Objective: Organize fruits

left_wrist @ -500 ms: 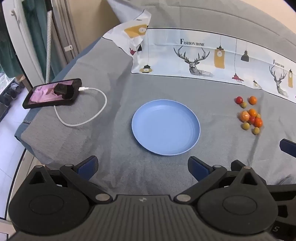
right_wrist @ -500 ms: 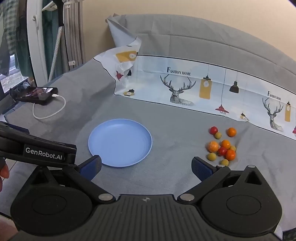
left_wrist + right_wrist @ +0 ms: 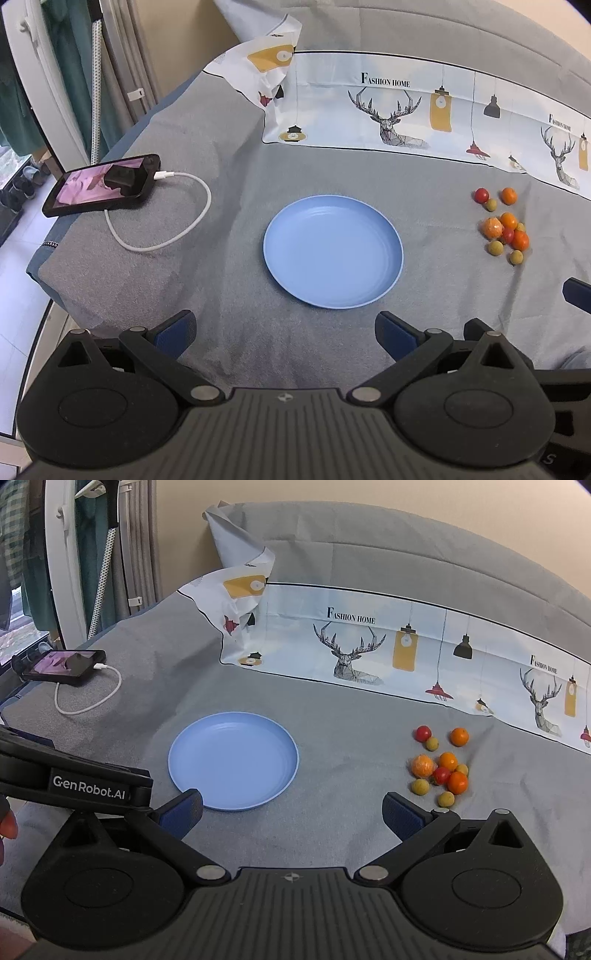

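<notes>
Black plastic left gripper (image 3: 285, 330) and right gripper (image 3: 291, 810): ribbed grey centre, round side housings, silver pivot screws, blue fingertip pads (image 3: 183, 812). White "GenRobot.AI" lettering along one black side.

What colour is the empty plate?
Light blue, plain; the plate shows best in the left wrist view.

Both views are evenly and softly lit, bright enough for clear colour. The blue plate (image 3: 332, 251) casts only a faint shadow at its near rim. Focus is sharp at centre. Fisheye distortion bows straight lines toward the edges, and the corners fall dark.
</notes>
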`<state>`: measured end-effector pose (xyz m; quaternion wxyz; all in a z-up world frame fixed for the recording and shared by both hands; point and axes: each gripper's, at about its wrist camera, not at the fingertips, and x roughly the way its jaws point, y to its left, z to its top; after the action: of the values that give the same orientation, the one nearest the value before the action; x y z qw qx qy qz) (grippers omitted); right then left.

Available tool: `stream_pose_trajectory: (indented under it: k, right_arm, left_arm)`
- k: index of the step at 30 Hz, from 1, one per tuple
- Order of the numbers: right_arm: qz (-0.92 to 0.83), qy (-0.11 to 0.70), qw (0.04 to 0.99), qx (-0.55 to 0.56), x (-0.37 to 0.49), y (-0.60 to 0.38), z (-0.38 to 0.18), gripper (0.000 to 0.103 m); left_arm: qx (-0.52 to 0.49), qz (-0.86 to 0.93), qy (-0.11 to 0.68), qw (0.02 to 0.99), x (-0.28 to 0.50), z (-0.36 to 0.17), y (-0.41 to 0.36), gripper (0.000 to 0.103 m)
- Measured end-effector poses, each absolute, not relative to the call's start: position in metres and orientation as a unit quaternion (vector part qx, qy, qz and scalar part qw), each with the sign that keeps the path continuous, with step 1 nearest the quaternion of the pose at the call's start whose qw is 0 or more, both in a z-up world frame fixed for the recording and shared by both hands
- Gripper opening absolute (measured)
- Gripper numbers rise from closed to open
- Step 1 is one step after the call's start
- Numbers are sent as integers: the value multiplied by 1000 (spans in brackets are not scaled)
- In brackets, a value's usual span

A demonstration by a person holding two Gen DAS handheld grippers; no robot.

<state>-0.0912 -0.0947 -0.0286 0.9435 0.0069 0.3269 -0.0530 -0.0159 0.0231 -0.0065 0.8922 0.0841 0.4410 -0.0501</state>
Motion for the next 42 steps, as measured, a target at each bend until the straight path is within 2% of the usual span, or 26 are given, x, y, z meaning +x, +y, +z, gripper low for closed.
stream_pose_trajectory:
  k: [42]
  right_arm:
    - [-59, 300, 952, 8, -100, -99, -20, 103]
  left_arm:
    - [99, -43, 431, 896, -25, 7, 14, 103]
